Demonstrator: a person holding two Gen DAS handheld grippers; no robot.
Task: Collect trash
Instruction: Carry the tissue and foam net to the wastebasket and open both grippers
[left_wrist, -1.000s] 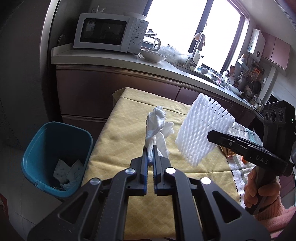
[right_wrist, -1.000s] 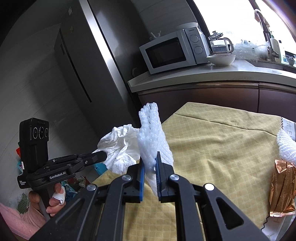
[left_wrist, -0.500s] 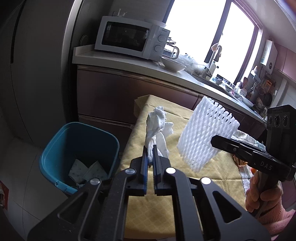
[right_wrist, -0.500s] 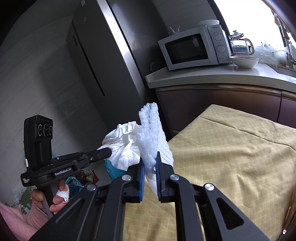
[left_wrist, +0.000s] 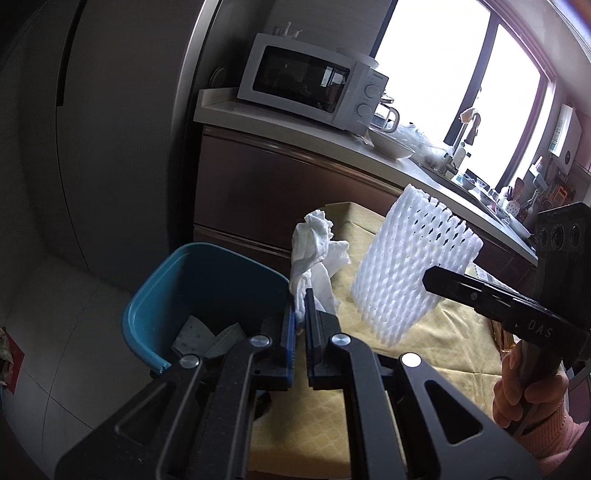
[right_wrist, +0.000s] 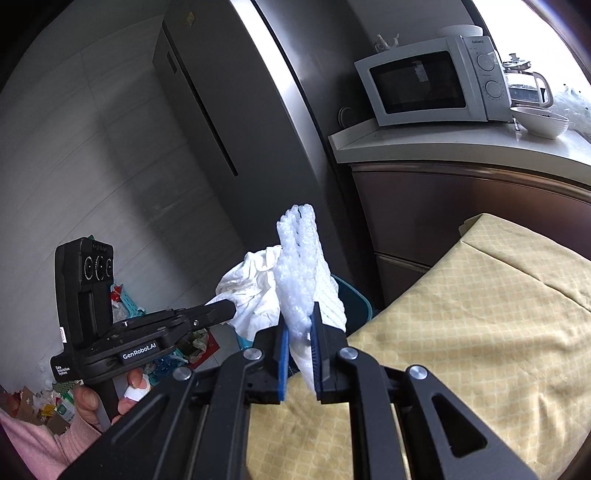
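Note:
My left gripper (left_wrist: 302, 314) is shut on a crumpled white tissue (left_wrist: 314, 247), held in the air just right of the blue trash bin (left_wrist: 166, 295). The bin stands on the floor beside the table and holds some paper scraps (left_wrist: 207, 338). My right gripper (right_wrist: 298, 328) is shut on a white foam fruit net (right_wrist: 301, 266), which stands up between its blue pads. In the left wrist view the net (left_wrist: 410, 269) hangs over the yellow tablecloth (left_wrist: 443, 332), held by the right gripper (left_wrist: 430, 276). In the right wrist view the tissue (right_wrist: 251, 291) sticks out of the left gripper (right_wrist: 225, 308), with the bin's rim (right_wrist: 356, 299) behind it.
A counter (left_wrist: 295, 136) with a microwave (left_wrist: 314, 81), a bowl and a kettle runs behind the table. A tall grey fridge (left_wrist: 110, 129) stands left of it. Mixed litter and a teal basket (right_wrist: 125, 299) lie on the floor at the left in the right wrist view.
Both grippers have carried the tissue and the foam net leftward toward the table's edge. The bin now sits closer and more central in the left wrist view. Both grips are unchanged.

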